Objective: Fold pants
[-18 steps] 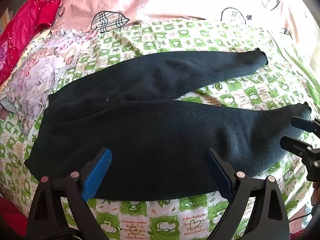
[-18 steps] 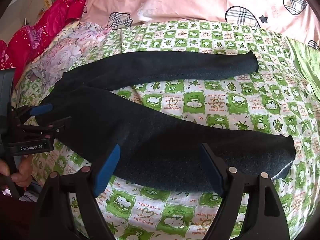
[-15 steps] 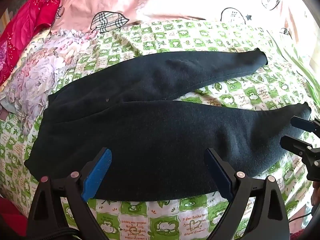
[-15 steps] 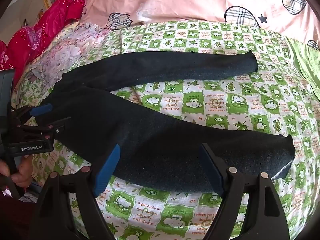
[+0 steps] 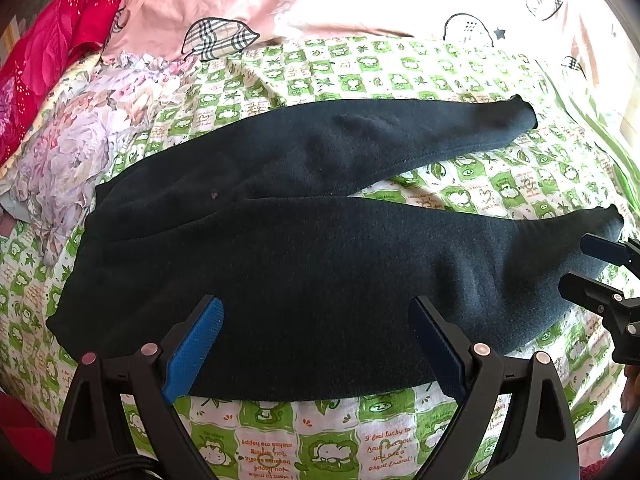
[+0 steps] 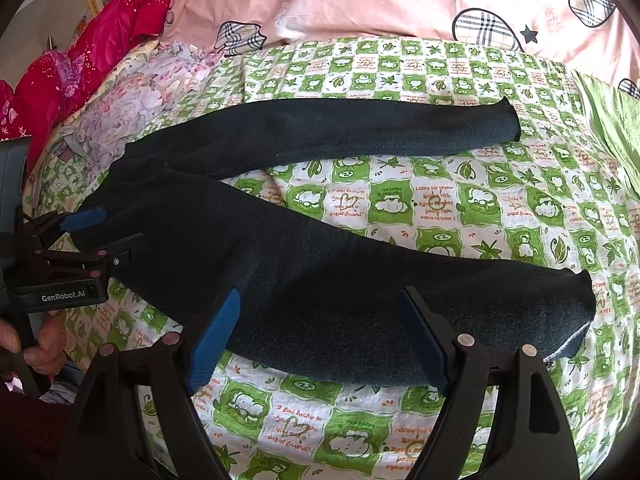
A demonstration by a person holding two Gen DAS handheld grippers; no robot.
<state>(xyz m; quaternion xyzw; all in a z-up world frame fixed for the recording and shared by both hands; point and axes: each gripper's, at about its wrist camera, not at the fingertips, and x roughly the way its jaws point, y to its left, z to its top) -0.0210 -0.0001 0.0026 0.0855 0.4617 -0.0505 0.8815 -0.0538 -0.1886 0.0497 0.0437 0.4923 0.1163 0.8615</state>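
Dark navy pants (image 5: pixel 304 256) lie flat on a green-and-white checked bedsheet (image 5: pixel 360 76), waist to the left, both legs spread out to the right. My left gripper (image 5: pixel 316 332) is open and empty, just above the near edge of the waist and thigh. My right gripper (image 6: pixel 320 328) is open and empty, over the near leg (image 6: pixel 360 300) toward its cuff (image 6: pixel 576 308). The far leg (image 6: pixel 340 132) lies apart from the near one. Each gripper shows in the other's view, the right at the near cuff (image 5: pixel 600 268), the left at the waist (image 6: pixel 92 236).
Pink pillows (image 6: pixel 400 4) with plaid hearts line the head of the bed. A floral quilt (image 5: pixel 76 140) and red fabric (image 5: pixel 52 44) lie bunched at the left. A green cloth (image 6: pixel 616 116) lies at the right edge.
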